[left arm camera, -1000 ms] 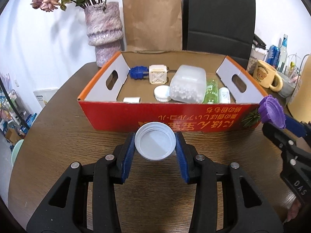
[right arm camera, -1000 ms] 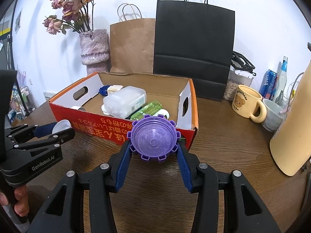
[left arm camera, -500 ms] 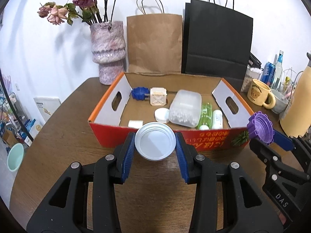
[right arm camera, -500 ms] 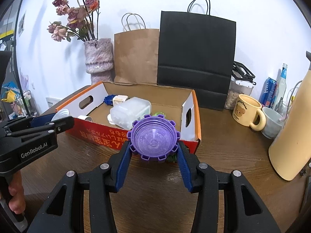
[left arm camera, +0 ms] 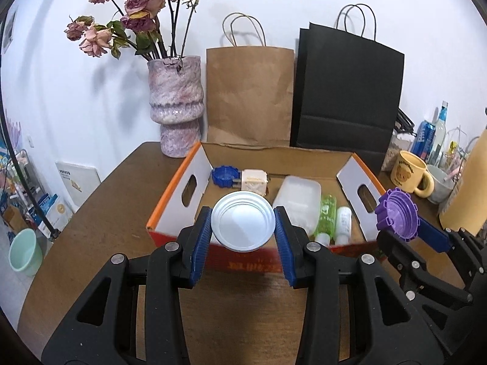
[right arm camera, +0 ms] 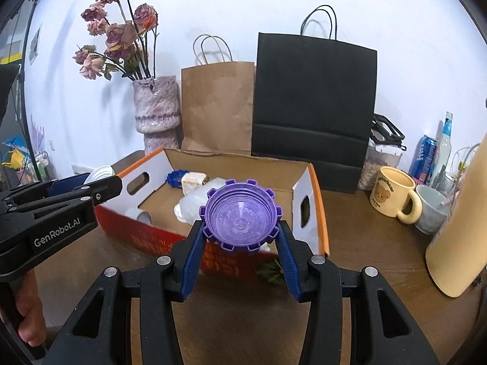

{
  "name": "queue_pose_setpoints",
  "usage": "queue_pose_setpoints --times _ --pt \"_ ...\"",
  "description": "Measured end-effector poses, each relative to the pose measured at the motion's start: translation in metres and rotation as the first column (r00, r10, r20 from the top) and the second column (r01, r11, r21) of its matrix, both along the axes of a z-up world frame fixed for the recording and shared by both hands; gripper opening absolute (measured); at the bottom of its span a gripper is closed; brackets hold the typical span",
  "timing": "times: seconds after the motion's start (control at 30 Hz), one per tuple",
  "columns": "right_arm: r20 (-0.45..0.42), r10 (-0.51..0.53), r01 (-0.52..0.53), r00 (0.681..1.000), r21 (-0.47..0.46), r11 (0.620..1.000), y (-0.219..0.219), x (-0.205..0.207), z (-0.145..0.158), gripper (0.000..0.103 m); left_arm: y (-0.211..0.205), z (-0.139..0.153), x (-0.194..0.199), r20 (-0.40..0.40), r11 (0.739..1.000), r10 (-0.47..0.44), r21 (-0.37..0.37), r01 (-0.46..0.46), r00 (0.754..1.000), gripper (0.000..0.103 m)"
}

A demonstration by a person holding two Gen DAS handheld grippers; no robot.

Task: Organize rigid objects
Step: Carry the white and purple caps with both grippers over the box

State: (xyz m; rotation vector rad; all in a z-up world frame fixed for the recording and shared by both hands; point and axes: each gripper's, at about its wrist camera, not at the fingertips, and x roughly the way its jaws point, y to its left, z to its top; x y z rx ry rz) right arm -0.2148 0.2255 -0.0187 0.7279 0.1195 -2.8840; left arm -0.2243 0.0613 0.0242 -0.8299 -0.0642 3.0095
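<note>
My left gripper (left arm camera: 243, 222) is shut on a white round lid (left arm camera: 243, 221), held above the near wall of an open red cardboard box (left arm camera: 243, 261). My right gripper (right arm camera: 242, 217) is shut on a purple notched lid (right arm camera: 240, 214), raised in front of the box (right arm camera: 143, 237); that lid also shows at the right of the left wrist view (left arm camera: 395, 217). Inside the box lie a blue notched lid (left arm camera: 224, 176), a cream cube (left arm camera: 253, 179), a clear plastic tub (left arm camera: 299, 203), a green bottle (left arm camera: 326, 214) and a small white bottle (left arm camera: 343, 223).
Behind the box stand a pink vase of dried roses (left arm camera: 176, 106), a brown paper bag (left arm camera: 249, 94) and a black paper bag (left arm camera: 347, 91). A yellow bear mug (left arm camera: 409, 176), a grey cup, cans and a tall tan container (right arm camera: 462, 228) crowd the table's right side. A hand (right arm camera: 29, 313) grips the left tool.
Both grippers have risen with their lids, so the box sits lower in view and its inside shows more. The left one now reaches over the near wall.
</note>
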Motion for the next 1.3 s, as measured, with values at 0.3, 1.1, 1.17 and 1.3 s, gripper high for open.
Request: queue_pose_setpoints --times 0.3,1.1,1.17,1.3 --pt "-0.001 0.005 -0.005 1.000 -0.007 1.000 -0.012 -0.022 0.000 0.051 -0.011 0.006 -0.020 -0.011 1.000 0.025 0.012 -0.025 1.000 0.037" --pt "0.020 -0.005 0.005 1.000 -0.003 1.000 -0.024 -0.088 -0.009 0.051 -0.025 -0.001 -0.084 -0.007 0.998 0.059 -0.012 -0.059 0.998 0.036" --pt "0.023 -0.008 0.008 1.000 0.000 1.000 -0.024 -0.093 -0.011 0.051 -0.026 -0.003 -0.090 -0.001 0.998 0.058 -0.016 -0.058 0.998 0.037" --pt "0.033 -0.011 0.011 0.999 0.009 1.000 -0.024 -0.103 -0.014 0.051 -0.025 -0.009 -0.101 0.013 0.998 0.060 -0.027 -0.059 0.998 0.036"
